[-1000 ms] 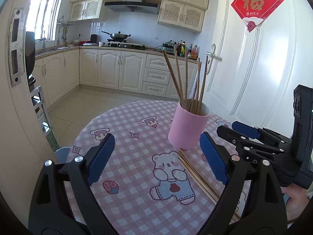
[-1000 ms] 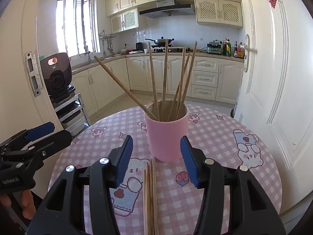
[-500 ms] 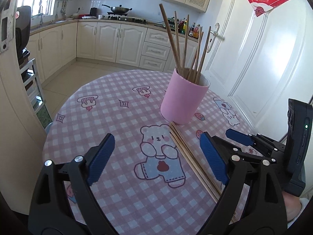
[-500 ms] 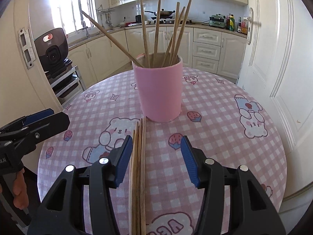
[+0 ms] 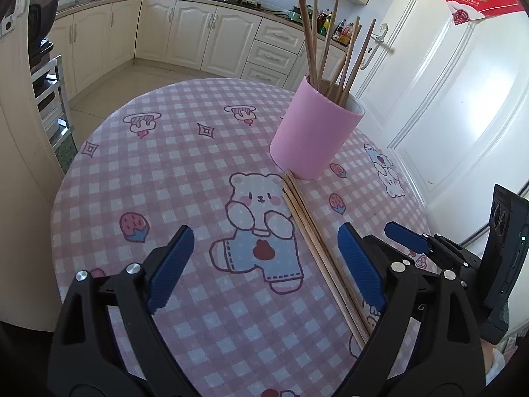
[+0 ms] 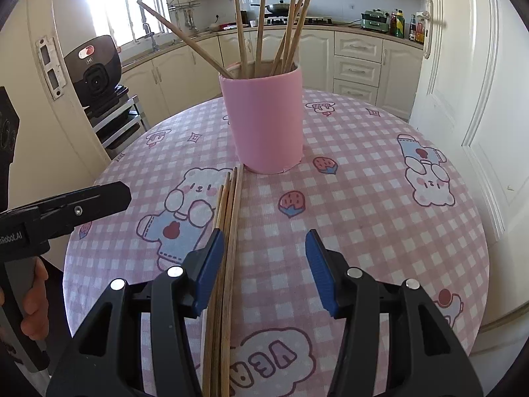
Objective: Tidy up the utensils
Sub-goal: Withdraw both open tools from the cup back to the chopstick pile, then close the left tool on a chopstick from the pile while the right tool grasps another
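**Two tools coming down over the loose chopsticks**

From the left wrist camera: the left tool [image 5: 261,264] is hanging wide open over the worktop [image 5: 172,165], holding nothing. The loose chopsticks [image 5: 314,238] are lying flat in a bundle, one end touching the foot of the pink cup [image 5: 314,135], which is standing upright with more sticks inside. The bundle is running under the tool's right finger, not through the middle of the gap. The right tool [image 5: 405,241] is showing at the right edge.

From the right wrist camera: the right tool [image 6: 264,261] is about half open and empty. The loose chopsticks [image 6: 228,231] are sitting just beside its left finger, off to one side of the gap. To grab well, I think it should slide sideways until the sticks sit in the middle, then go low and squeeze gently so they do not roll apart.

Compared with a second ago, both cameras are looking more steeply down, the cup sits higher in each picture, and more of the bundle is showing. Both gaps look the same width.
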Available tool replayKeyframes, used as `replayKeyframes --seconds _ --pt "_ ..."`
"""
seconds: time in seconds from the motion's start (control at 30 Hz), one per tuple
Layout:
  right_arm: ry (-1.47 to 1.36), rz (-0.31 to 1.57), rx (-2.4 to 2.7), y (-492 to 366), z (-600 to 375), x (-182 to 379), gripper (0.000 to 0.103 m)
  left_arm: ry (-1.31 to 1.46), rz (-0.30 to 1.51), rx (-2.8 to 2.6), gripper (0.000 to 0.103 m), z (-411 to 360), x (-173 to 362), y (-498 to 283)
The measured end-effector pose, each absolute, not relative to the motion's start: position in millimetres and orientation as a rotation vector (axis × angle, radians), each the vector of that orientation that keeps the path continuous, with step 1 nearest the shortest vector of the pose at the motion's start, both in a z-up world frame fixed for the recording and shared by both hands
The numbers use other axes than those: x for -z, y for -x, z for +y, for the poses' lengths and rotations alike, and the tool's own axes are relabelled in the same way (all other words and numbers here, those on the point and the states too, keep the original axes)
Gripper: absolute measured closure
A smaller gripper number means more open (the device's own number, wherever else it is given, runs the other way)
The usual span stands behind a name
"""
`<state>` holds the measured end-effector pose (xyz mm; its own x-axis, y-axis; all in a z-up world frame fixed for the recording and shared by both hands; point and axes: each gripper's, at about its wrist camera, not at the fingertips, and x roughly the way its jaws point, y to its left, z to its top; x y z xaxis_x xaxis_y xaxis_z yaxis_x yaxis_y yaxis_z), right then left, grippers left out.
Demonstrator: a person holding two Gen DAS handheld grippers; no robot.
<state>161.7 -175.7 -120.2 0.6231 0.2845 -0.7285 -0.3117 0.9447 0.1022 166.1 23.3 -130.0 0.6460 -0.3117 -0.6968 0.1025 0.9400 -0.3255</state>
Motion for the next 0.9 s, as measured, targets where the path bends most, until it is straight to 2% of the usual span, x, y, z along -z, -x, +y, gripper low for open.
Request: replayKeyframes --seconds 0.33,0.53,0.9 --pt "0.046 0.87 -0.386 -162 -175 128 0.055 0.3 0.874 0.233 0.016 28 138 -168" --pt "0.126 0.908 -0.395 -169 -158 137 0.067 0.288 0.889 0.233 0.016 23 143 -171" --pt "0.175 0.924 -0.453 -165 -136 148 0.069 0.283 0.93 0.219 0.016 22 155 -179"
